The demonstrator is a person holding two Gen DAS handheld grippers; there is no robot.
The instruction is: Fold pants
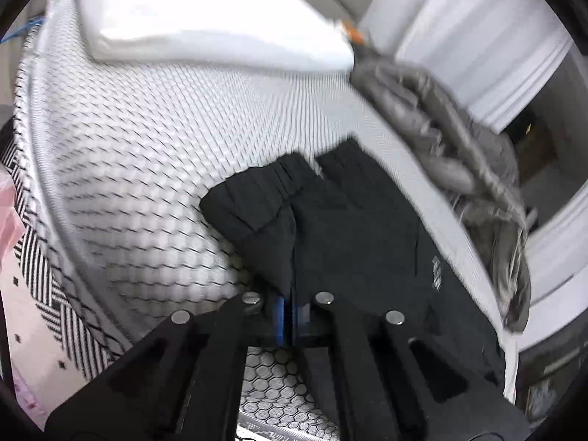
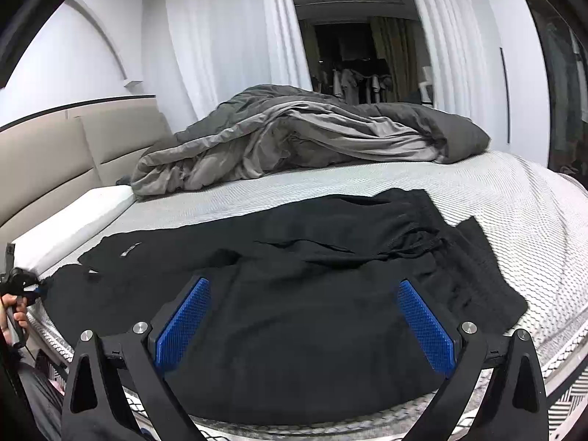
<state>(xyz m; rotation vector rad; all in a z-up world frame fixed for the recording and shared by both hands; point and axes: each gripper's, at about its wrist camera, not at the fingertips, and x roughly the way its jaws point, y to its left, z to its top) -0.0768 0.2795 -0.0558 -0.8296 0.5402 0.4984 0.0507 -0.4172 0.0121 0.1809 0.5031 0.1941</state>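
Observation:
Black pants [image 2: 294, 268] lie spread across the near side of the bed, waistband to the right in the right wrist view. My right gripper [image 2: 305, 316] is open, its blue pads [image 2: 183, 323] wide apart just over the pants near the bed's front edge. My left gripper [image 1: 288, 316] is shut on a fold of the black pants [image 1: 349, 228] at the leg end, the blue pads pressed together on the cloth. The left gripper and the hand holding it also show at the far left of the right wrist view [image 2: 22, 286].
A rumpled grey duvet [image 2: 294, 139] lies along the far side of the bed. A white pillow [image 1: 205, 22] sits at the head end by a beige headboard [image 2: 55, 158]. The white quilted mattress cover [image 1: 147, 147] has a hexagon pattern. White curtains [image 2: 228, 36] hang behind.

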